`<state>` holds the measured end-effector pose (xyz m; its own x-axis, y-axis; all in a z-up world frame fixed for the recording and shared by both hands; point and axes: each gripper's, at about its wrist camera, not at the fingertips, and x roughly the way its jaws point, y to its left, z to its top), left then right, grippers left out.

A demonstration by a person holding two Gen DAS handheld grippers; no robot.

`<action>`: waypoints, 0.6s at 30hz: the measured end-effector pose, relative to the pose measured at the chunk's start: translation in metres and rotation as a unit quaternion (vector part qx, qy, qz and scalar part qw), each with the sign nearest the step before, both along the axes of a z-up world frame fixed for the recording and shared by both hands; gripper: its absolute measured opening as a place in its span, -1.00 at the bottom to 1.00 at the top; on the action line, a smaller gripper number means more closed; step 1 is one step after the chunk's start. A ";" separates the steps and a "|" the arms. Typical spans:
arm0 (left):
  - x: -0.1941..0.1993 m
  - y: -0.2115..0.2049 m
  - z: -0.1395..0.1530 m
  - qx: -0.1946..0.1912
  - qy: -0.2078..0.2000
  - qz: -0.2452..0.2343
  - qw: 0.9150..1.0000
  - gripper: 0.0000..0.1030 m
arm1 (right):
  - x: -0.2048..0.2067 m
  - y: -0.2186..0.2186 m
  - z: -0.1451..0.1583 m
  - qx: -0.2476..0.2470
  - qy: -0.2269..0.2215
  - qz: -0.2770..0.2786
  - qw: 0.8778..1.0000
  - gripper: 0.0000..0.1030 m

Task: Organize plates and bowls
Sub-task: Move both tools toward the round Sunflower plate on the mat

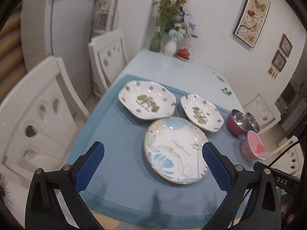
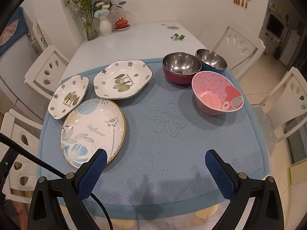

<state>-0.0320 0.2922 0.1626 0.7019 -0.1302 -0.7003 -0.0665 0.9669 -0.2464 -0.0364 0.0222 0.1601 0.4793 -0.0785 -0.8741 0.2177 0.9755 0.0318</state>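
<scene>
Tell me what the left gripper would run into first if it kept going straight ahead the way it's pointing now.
Probably the round sunflower plate: the open left gripper points over the blue mat, and the plate's left half lies between its fingers, though depth is unclear.

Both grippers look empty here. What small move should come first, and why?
Probably ease the open left gripper forward to the round Sunflower plate: it lies nearest, overlapping a hexagonal plate, so stacking likely starts there. The right gripper is open too.

Motion blur is softening the white chairs [image 1: 44,115] at left; the red bowl [image 1: 237,122] is hiding most of the blue bowl [image 1: 252,123] behind it.
</scene>
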 end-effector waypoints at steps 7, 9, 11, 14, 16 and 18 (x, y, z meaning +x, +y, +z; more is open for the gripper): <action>0.008 -0.016 -0.014 0.015 0.025 -0.032 0.999 0.98 | 0.006 0.017 -0.015 -0.011 0.022 0.028 0.999 0.97; 0.009 -0.017 -0.015 0.021 0.024 -0.037 0.999 0.98 | 0.006 0.023 -0.017 -0.015 0.026 0.039 0.999 0.97; 0.009 -0.019 -0.015 0.035 0.025 -0.041 0.998 0.98 | 0.007 0.028 -0.019 -0.018 0.033 0.050 0.998 0.97; 0.009 -0.018 -0.018 0.041 0.028 -0.042 0.998 0.98 | 0.006 0.031 -0.022 -0.013 0.038 0.055 0.998 0.97; 0.009 -0.017 -0.019 0.037 0.031 -0.042 0.998 0.98 | 0.007 0.032 -0.024 -0.013 0.042 0.057 0.997 0.97; 0.011 -0.015 -0.021 0.034 0.035 -0.040 0.998 0.98 | 0.008 0.032 -0.026 -0.011 0.046 0.059 0.997 0.97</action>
<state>-0.0213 0.2775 0.1420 0.6401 -0.1339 -0.7566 -0.0039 0.9841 -0.1774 -0.0288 0.0538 0.1343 0.4039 -0.0462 -0.9136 0.1034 0.9946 -0.0046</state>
